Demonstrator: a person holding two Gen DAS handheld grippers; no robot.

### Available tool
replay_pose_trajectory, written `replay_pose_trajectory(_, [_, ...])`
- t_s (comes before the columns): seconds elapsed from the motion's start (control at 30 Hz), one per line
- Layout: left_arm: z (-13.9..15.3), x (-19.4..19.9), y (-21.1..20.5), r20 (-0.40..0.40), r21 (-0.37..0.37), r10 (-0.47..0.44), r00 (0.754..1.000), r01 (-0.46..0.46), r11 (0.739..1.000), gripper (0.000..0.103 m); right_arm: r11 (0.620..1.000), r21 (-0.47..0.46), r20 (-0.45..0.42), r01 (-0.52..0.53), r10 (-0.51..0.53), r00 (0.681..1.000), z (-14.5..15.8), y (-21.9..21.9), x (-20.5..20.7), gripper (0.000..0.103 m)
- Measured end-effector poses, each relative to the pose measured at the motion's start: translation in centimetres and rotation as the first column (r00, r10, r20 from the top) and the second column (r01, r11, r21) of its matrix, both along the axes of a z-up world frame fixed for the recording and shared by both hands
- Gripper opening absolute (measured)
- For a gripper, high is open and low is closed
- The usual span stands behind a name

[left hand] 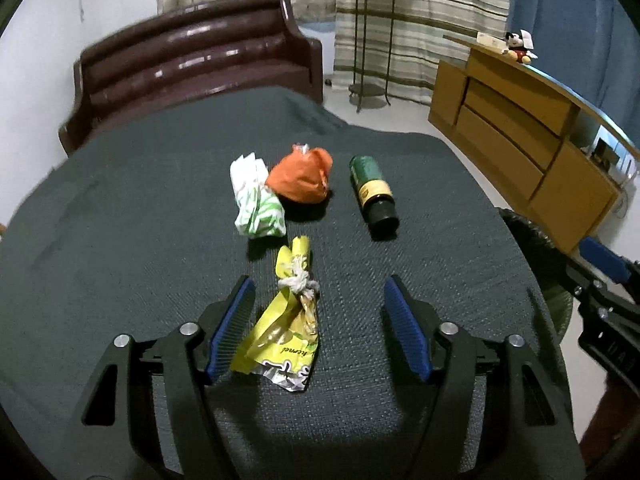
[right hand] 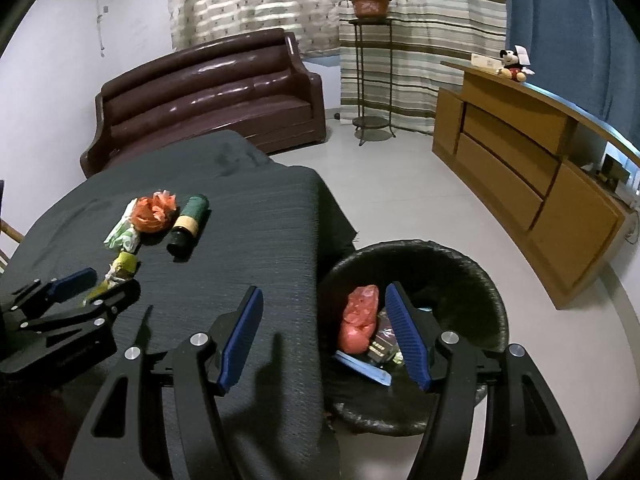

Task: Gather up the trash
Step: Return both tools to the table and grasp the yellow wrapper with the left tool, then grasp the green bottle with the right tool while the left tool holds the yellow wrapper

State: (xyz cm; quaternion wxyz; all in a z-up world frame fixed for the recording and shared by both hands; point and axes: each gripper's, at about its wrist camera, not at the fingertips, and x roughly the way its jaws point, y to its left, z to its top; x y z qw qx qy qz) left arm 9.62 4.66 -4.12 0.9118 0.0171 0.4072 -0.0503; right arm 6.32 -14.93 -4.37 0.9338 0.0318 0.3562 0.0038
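While both grippers hung over the dark cloth-covered counter, things stood thus:
L gripper: released, jaws apart; yellow wrapper lay betw. the blue pads, its lower left edge at or just beside the left pad, clear of the right pad. Nothing clenched.
R gripper: released, empty; left pad over the counter edge, right pad over the bin.
Yellow wrapper: crumpled, flat on the counter, a white twisted scrap on its upper part; nearest piece to the L gripper.
White-green wrapper: on the counter beyond the yellow one, touching the orange bag.
Orange bag: bunched, mid-counter, betw. white-green wrapper and bottle.
Green bottle: on its side, black cap toward the camera, apart from the orange bag.
Bin: black, round, on the floor just beside the counter's right edge; inside were a red crumpled bag, a blue-edged flat piece and dark packets, too small to tell.
Bkgd: brown sofa behind the counter, wooden cabinet at right w/ a plush toy on top, potted plant on a stand.
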Motion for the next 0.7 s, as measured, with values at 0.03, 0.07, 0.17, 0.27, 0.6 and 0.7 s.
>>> replay_pose_trajectory(0.03, [-0.1, 0.1, 0.1, -0.010, -0.005, 0.000, 1.000, 0.000, 1.000, 0.052, 1.000, 0.000, -0.002, -0.005, 0.005, 1.000, 0.0, 0.2, 0.1, 0.063])
replay_pose_trajectory(0.07, [-0.3, 0.2, 0.3, -0.022, -0.011, -0.002, 1.000, 0.002, 1.000, 0.047, 1.000, 0.000, -0.002, -0.008, 0.008, 1.000, 0.0, 0.4, 0.2, 0.063])
replay_pose_trajectory(0.17, [-0.7, 0.3, 0.6, -0.045, -0.028, -0.021, 0.999, 0.020, 0.999, 0.028, 1.000, -0.002, 0.000, -0.018, 0.018, 1.000, 0.1, 0.8, 0.4, 0.063])
replay_pose_trajectory(0.27, [-0.7, 0.0, 1.0, -0.035, -0.039, -0.033, 0.999, 0.031, 0.999, 0.028, 1.000, -0.003, -0.001, -0.029, 0.029, 1.000, 0.1, 1.4, 0.6, 0.063])
replay_pose_trajectory(0.6, [0.4, -1.9, 3.9, 0.012, -0.049, 0.000, 1.000, 0.001, 0.999, 0.027, 0.997, -0.009, 0.004, -0.081, 0.081, 0.997, 0.4, 4.1, 1.8, 0.063])
replay_pose_trajectory(0.7, [1.0, -1.8, 5.5, 0.027, -0.050, 0.033, 0.999, -0.032, 0.998, 0.027, 0.995, -0.015, 0.008, -0.103, 0.104, 0.995, 0.6, 5.1, 2.3, 0.063])
